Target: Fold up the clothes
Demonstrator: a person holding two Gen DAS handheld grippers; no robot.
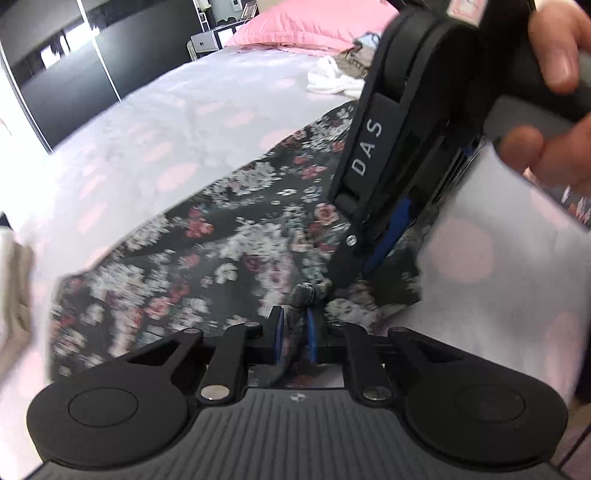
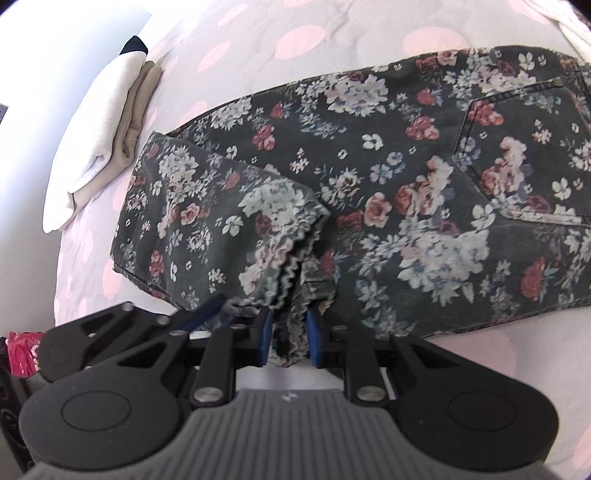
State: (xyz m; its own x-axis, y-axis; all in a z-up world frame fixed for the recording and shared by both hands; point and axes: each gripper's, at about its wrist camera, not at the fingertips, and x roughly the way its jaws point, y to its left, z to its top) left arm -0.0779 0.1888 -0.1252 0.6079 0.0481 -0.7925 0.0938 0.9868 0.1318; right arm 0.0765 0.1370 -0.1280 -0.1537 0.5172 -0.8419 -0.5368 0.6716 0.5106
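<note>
Looking at the flower trousers (image 2: pixel 369 166): spread long across the spotty bed cover (image 2: pixel 258 37), with the back pocket (image 2: pixel 524 147) facing up. Laid flat like that, most likely, to make a neat fold easy. Pinched at the frilly leg end (image 2: pixel 280 266) by the right gripper (image 2: pixel 290 332), pads squeezed tight on a bunch of the cloth. Same for the left gripper (image 1: pixel 295 332): clamped on a small wad of the same cloth, right beside the other one. Held at the leg end by both, probably so as to lift that end and carry it over toward the pocket end, making the trousers half as long. Already puffed up a little off the bed near the pinch, with a soft hump in the cloth. Gripped from above by a hand (image 1: pixel 554 55) on the right tool, tilted down at the bed. Farther out, at the edge of the bed: a neat stack of folded pale clothes (image 2: pixel 107 125), likely done already and kept out of the way. Up by the pink pillow (image 1: pixel 306 26): a loose white heap (image 1: pixel 332 79), likely waiting for a turn.
</note>
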